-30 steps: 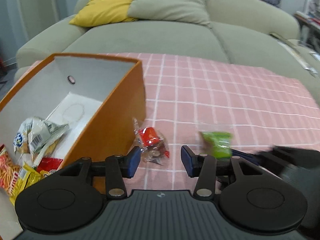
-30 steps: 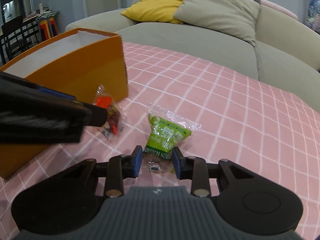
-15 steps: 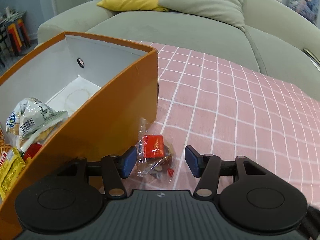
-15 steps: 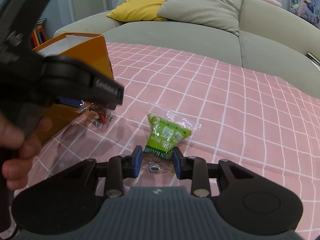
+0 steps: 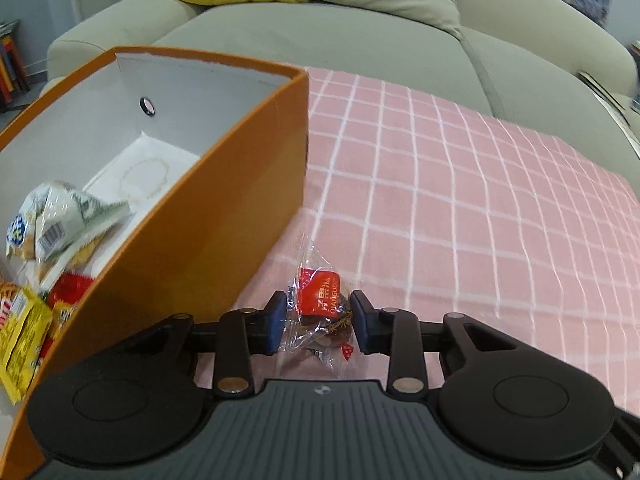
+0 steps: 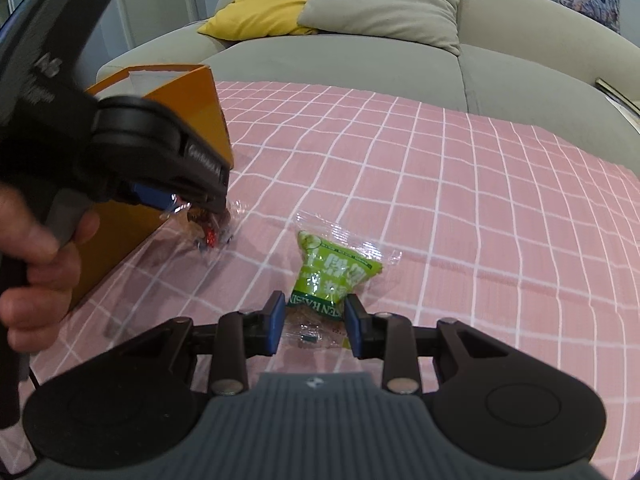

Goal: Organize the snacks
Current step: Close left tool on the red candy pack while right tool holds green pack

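Note:
A clear packet with a red label point(image 5: 320, 296) lies on the pink checked cloth point(image 5: 460, 220) beside the orange box point(image 5: 240, 208). My left gripper point(image 5: 318, 322) is closing on it, and both blue pads touch its wrapper. In the right wrist view the same packet point(image 6: 210, 232) shows under the left gripper point(image 6: 192, 204), which a hand point(image 6: 32, 260) holds. My right gripper point(image 6: 314, 326) is shut on the lower end of a green raisin packet point(image 6: 336, 268). That packet's clear top edge points away from me over the cloth.
The orange box point(image 6: 200, 120) holds several snack bags point(image 5: 52, 224) at its near end, and its far white floor point(image 5: 144, 176) is bare. A grey-green sofa point(image 5: 360, 40) with a yellow cushion point(image 6: 272, 4) and a grey one stands behind the cloth.
The left gripper came down beside the box until the red-label packet sat between its pads, then narrowed onto it. The right gripper kept its grip on the green packet and shifted slightly.

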`<state>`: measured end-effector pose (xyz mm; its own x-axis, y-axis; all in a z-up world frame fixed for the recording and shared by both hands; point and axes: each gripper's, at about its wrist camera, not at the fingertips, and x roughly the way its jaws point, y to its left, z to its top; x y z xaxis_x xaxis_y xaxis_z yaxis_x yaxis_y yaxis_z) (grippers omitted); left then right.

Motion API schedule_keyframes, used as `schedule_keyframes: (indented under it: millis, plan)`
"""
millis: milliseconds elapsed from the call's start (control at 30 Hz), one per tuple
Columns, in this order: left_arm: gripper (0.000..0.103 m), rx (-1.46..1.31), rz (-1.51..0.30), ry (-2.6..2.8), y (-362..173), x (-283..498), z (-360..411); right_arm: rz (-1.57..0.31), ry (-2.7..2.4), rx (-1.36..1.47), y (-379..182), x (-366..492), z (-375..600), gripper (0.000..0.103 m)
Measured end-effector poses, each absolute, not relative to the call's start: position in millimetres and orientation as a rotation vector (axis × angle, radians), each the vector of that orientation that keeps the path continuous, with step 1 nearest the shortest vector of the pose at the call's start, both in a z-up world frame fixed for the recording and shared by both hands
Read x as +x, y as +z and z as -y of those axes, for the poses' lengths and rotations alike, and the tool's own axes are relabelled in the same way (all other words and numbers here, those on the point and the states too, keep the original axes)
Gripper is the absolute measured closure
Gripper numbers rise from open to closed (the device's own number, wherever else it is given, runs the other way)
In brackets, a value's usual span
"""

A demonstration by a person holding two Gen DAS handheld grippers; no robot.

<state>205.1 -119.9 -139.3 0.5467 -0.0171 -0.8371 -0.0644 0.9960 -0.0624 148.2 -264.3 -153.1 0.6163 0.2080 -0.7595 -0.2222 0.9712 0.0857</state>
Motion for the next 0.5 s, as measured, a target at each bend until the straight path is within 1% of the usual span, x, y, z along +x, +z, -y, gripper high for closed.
schedule_keyframes:
  millis: [333, 500]
  plan:
    - [0.065, 0.034, -1.028, -0.221, -120.3, 133.8, 120.3, -0.931, 0.203, 0.015, -140.3, 81.0, 255.2, 0.075]
    - [0.065, 0.033, -1.079, -0.315, -122.1, 109.7, 113.8, -0.966, 0.202, 0.028, -139.5, 48.8, 253.1, 0.075]
